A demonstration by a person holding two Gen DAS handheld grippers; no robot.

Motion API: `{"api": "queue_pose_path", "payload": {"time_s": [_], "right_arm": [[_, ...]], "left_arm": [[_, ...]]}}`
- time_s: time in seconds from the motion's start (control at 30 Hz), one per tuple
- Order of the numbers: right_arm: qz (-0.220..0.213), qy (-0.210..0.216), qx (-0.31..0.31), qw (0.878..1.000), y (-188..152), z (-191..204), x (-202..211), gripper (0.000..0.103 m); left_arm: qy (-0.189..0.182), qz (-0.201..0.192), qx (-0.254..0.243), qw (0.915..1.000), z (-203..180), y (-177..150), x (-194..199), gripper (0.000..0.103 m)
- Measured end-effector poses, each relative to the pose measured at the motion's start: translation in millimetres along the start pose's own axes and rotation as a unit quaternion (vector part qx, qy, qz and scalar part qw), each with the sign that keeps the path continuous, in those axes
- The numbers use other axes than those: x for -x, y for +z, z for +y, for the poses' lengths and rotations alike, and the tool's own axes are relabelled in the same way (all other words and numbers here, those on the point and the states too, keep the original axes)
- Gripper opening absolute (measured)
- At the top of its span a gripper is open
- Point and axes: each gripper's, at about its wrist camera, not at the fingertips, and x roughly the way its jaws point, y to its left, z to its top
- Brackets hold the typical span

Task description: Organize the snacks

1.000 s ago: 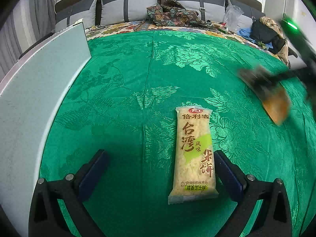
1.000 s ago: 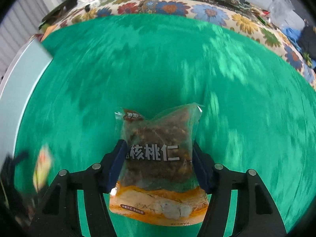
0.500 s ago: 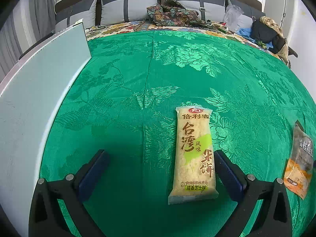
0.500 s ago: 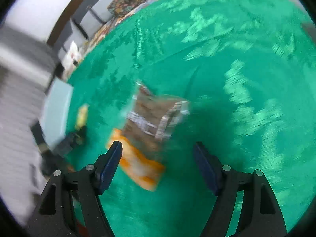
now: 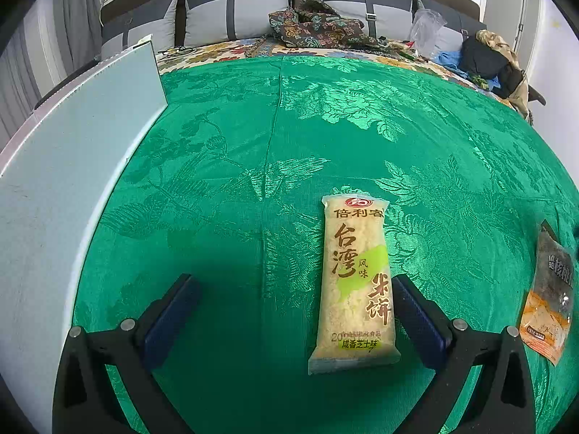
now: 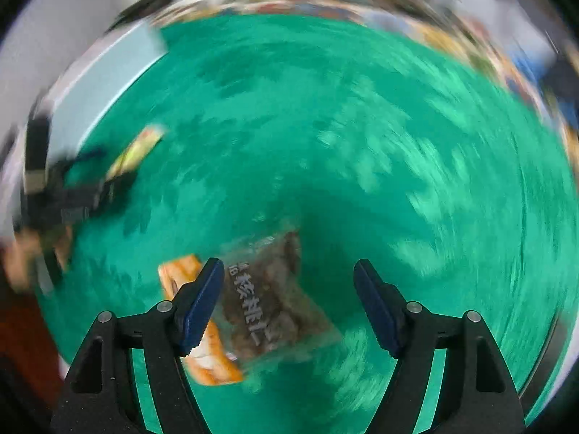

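A long yellow rice-cracker packet (image 5: 356, 278) lies flat on the green cloth between the jaws of my left gripper (image 5: 295, 307), close to the right jaw; the gripper is open and touches nothing. A brown and orange walnut packet (image 5: 550, 296) lies on the cloth at the far right of the left wrist view. In the blurred right wrist view the walnut packet (image 6: 267, 307) lies on the cloth below my right gripper (image 6: 287, 307), which is open and empty. The rice-cracker packet (image 6: 135, 152) and the left gripper (image 6: 79, 191) show at the left there.
A pale grey-blue board (image 5: 68, 166) stands along the left edge of the green cloth (image 5: 325, 126). Grey cushions (image 5: 235, 11), a patterned blanket (image 5: 318, 29), a plastic bag and dark clothes (image 5: 485, 58) lie at the back.
My right gripper has opened and let go of the walnut packet, which now lies on the cloth right of the rice-cracker packet. The right gripper is moving fast. The left gripper has not moved.
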Motion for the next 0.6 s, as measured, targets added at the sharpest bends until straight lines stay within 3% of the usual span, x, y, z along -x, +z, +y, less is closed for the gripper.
{"api": "queue_pose_path", "payload": {"time_s": [0.07,0.13,0.2,0.37,0.47,0.6], "right_arm": [[0.016,0.039,-0.145,0.988,-23.6,-20.6,7.2,0.078],[0.019,0.071,-0.257,0.964,-51.8,-32.0,11.4,0.079],[0.014,0.076,-0.321,0.944,-70.5,-28.8,7.4,0.079],[-0.03,0.0,-0.315,0.949,-47.1,3.9,-13.8,0.079],[-0.073,-0.061,-0.261,0.961,-23.9,26.9,-20.1,0.078],[-0.074,-0.102,-0.184,0.975,-2.3,55.3,-38.6,0.078]], "left_arm": [[0.0,0.0,0.0,1.0,-0.3,0.2,-0.2,0.103],[0.0,0.0,0.0,1.0,0.4,0.0,-0.3,0.103],[0.0,0.0,0.0,1.0,0.2,0.2,-0.4,0.103],[0.0,0.0,0.0,1.0,0.2,0.0,-0.4,0.103],[0.0,0.0,0.0,1.0,0.2,0.0,-0.4,0.103],[0.0,0.0,0.0,1.0,0.2,-0.1,-0.4,0.103]]}}
